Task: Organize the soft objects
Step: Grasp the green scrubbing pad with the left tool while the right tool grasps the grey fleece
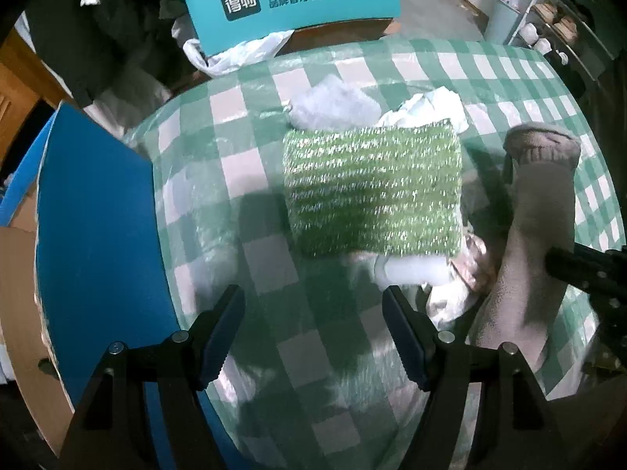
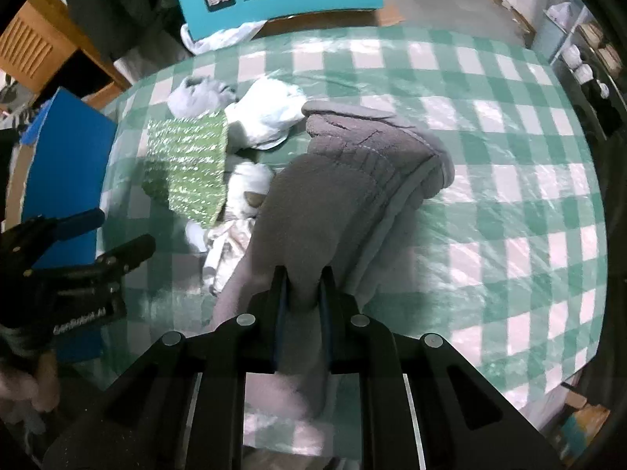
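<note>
Grey sock [image 2: 352,180] in right gripper [image 2: 303,293]

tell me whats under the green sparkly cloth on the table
The green sparkly cloth lies over a pile: a white crumpled piece and pale lilac fabric show past its far edge, white fabric below. The covered rest is hidden.

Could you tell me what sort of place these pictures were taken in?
Probably a lived-in home room used partly for storage: a table under a green-and-white checked plastic tablecloth, a white wire shelf rack holding white cups, and a teal printed shipping box beside it.
</note>
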`<act>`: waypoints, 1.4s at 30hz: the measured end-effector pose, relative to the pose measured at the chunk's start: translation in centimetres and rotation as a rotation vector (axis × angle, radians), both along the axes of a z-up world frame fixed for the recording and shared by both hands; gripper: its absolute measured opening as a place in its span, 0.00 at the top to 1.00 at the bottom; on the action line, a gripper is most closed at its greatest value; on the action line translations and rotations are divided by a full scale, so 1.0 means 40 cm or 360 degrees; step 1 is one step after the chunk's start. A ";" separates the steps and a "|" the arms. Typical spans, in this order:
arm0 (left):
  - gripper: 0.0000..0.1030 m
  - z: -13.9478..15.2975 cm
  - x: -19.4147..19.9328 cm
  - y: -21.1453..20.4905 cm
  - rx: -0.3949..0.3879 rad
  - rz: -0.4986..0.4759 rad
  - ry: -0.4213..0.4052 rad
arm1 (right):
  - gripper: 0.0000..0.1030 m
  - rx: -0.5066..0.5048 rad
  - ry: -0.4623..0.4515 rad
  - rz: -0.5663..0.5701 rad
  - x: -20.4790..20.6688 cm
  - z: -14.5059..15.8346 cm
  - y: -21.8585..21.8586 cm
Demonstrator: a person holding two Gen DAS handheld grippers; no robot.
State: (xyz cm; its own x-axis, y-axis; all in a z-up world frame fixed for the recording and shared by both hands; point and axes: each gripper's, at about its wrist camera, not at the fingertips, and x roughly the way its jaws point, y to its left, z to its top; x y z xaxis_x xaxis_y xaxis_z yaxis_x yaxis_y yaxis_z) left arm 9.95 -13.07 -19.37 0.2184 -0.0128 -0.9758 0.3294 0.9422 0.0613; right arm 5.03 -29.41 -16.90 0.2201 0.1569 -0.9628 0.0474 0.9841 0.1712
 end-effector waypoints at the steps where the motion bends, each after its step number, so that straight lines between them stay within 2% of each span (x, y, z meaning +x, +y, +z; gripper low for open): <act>1: 0.25 -0.002 0.004 -0.004 0.0006 -0.0006 -0.0005 | 0.90 0.0005 -0.0004 -0.0011 0.000 0.003 -0.008; 4: 0.24 -0.008 0.015 -0.015 0.0010 -0.0015 -0.0018 | 0.93 0.0045 -0.0016 -0.0032 0.000 0.010 -0.022; 11: 0.24 -0.010 0.026 -0.045 -0.0089 -0.0007 0.0030 | 0.93 0.0026 -0.0014 0.0000 -0.004 0.001 -0.019; 15: 0.22 0.003 0.023 -0.056 -0.0146 0.0022 0.0061 | 0.90 0.0091 0.0020 -0.0008 -0.008 -0.017 -0.026; 16: 0.21 0.005 0.021 -0.058 -0.0148 0.0027 0.0060 | 0.87 0.0087 0.0015 -0.0023 -0.007 -0.018 -0.026; 18: 0.20 0.011 0.025 -0.065 -0.0167 0.0034 0.0058 | 0.50 0.0105 0.0001 -0.0051 -0.004 -0.017 -0.029; 19: 0.20 0.014 0.024 -0.068 -0.0178 0.0035 0.0060 | 0.41 0.0122 -0.0013 -0.0079 -0.003 -0.015 -0.032; 29: 0.20 -0.004 0.062 -0.098 -0.0222 0.0124 0.0104 | 0.40 0.0113 0.0039 -0.0152 -0.002 -0.039 -0.052; 35: 0.20 -0.017 0.080 -0.113 -0.0194 0.0148 0.0101 | 0.40 0.0111 0.0051 -0.0146 -0.003 -0.046 -0.061; 39: 0.20 -0.022 0.089 -0.104 -0.0224 0.0187 0.0104 | 0.40 0.0103 0.0053 -0.0142 -0.002 -0.049 -0.057; 42: 0.24 -0.023 0.095 -0.087 -0.0295 0.0223 0.0110 | 0.40 0.0089 0.0051 -0.0135 0.003 -0.050 -0.052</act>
